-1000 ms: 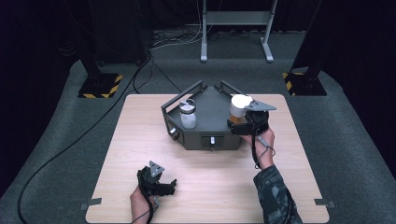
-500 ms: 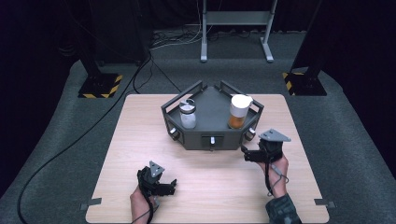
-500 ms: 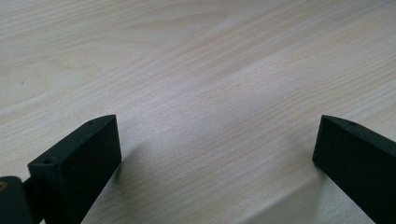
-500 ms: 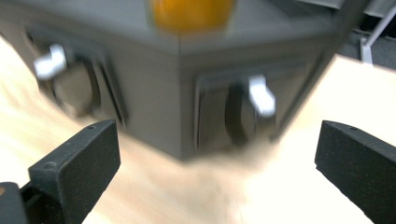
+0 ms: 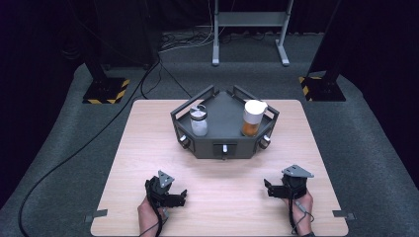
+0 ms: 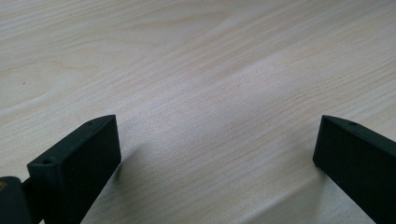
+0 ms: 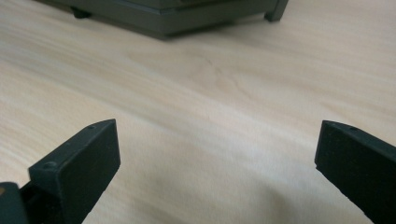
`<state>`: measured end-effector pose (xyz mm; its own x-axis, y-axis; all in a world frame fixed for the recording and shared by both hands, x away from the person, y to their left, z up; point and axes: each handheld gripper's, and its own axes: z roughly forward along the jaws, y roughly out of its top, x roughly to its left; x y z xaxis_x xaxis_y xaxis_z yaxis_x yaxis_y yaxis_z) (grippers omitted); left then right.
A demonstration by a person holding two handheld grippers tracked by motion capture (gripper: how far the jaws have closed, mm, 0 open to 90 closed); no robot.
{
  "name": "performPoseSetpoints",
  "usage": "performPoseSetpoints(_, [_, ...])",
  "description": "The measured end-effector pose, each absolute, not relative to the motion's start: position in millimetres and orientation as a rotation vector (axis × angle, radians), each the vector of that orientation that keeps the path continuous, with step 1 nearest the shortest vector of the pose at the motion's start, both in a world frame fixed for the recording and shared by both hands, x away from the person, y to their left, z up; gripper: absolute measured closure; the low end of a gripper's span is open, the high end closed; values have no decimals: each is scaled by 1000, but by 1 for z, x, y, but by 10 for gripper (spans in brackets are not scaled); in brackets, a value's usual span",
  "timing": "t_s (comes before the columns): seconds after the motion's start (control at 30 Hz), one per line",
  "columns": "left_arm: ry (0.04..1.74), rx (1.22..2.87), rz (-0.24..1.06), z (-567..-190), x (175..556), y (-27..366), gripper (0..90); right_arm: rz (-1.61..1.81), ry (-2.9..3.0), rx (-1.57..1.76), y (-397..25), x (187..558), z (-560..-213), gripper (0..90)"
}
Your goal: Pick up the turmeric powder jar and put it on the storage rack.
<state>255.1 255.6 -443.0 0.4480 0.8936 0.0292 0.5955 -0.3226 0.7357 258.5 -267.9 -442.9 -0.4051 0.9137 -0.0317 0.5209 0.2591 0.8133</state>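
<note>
A dark grey angular rack (image 5: 225, 143) stands at the middle rear of the wooden table (image 5: 148, 148). On its left sits a clear jar (image 5: 198, 120) with white contents and a grey lid. On its right stands a white-lidded cup (image 5: 253, 118) with orange contents. My left gripper (image 5: 180, 197) rests low near the table's front left, open, nothing between its jaws. My right gripper (image 5: 267, 188) rests near the front right, open and empty, pointing left. In the right gripper view the rack's base (image 7: 173, 16) shows at the top, beyond my open right gripper (image 7: 217, 156). The left gripper view has my open left gripper (image 6: 217, 154) over bare wood.
Grey carpet surrounds the table. Black stands with yellow-striped bases (image 5: 104, 91) and cables lie at the back left, another stand base (image 5: 320, 85) at back right, and a metal frame (image 5: 249, 34) behind.
My right gripper has let go of the white-lidded cup on the rack and drawn back to the table's front right. The left gripper has stayed put.
</note>
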Motion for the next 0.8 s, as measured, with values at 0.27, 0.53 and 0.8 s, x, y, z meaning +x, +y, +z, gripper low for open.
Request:
performPoseSetpoints(0.27, [1244, 2042, 573, -443, 256, 257, 6, 1081, 2020, 1311, -283, 253, -450, 0])
performPoseSetpoints(0.53, [1249, 2041, 562, -442, 258, 258, 6, 1083, 2010, 1294, -282, 249, -452, 0])
performPoseSetpoints(0.8, [1244, 2041, 574, -443, 256, 257, 6, 1099, 1995, 1309, -284, 248, -453, 0])
